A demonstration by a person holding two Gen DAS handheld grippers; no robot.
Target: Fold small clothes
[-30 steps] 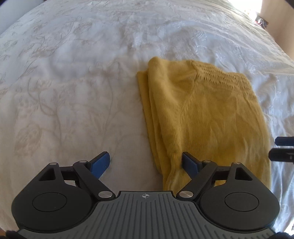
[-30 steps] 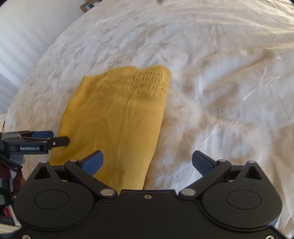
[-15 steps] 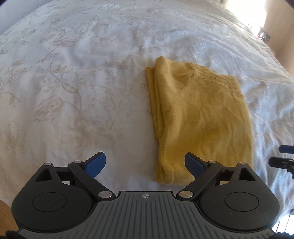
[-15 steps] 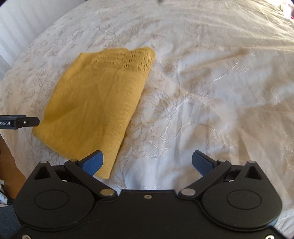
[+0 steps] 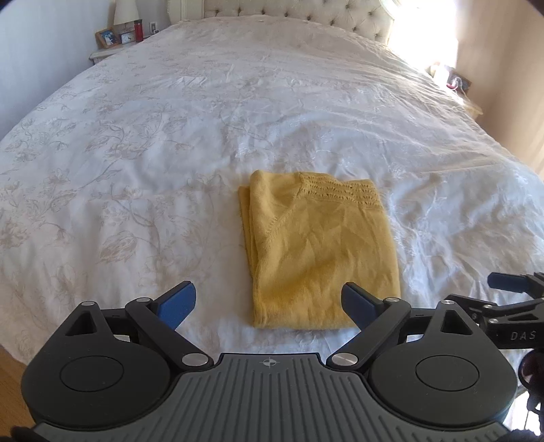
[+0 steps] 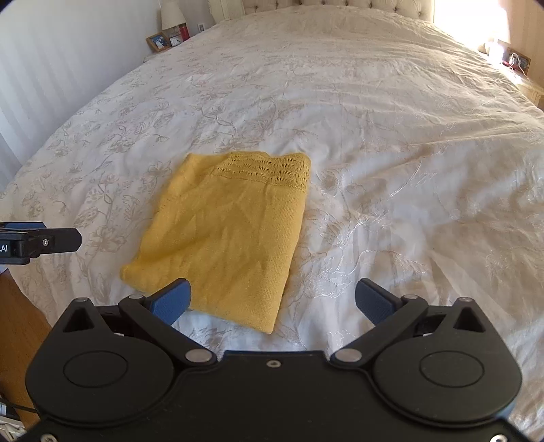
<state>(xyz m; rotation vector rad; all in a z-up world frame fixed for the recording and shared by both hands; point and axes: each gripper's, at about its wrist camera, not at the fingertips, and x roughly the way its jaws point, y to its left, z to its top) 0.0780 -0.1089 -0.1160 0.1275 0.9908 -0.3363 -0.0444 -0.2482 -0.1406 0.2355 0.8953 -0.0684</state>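
Observation:
A yellow knit garment (image 5: pixel 316 248) lies folded into a flat rectangle on the white bedspread (image 5: pixel 170 142), lace-knit hem at its far end. It also shows in the right wrist view (image 6: pixel 231 234). My left gripper (image 5: pixel 268 302) is open and empty, held above the bed just short of the garment's near edge. My right gripper (image 6: pixel 272 299) is open and empty, near the garment's near right corner. Each gripper shows at the edge of the other's view: the right one (image 5: pixel 510 295), the left one (image 6: pixel 37 241).
The bed has a tufted headboard (image 5: pixel 306 13) at the far end. A nightstand (image 5: pixel 108 51) with a lamp, photo frame and red bottle stands far left. Another nightstand (image 5: pixel 455 81) is far right by a bright window. Wooden floor (image 6: pixel 20 326) lies off the bed's near edge.
Both grippers have drawn back and up from the garment, so more of the bed and room shows. The garment lies still and folded. Both stayed open.

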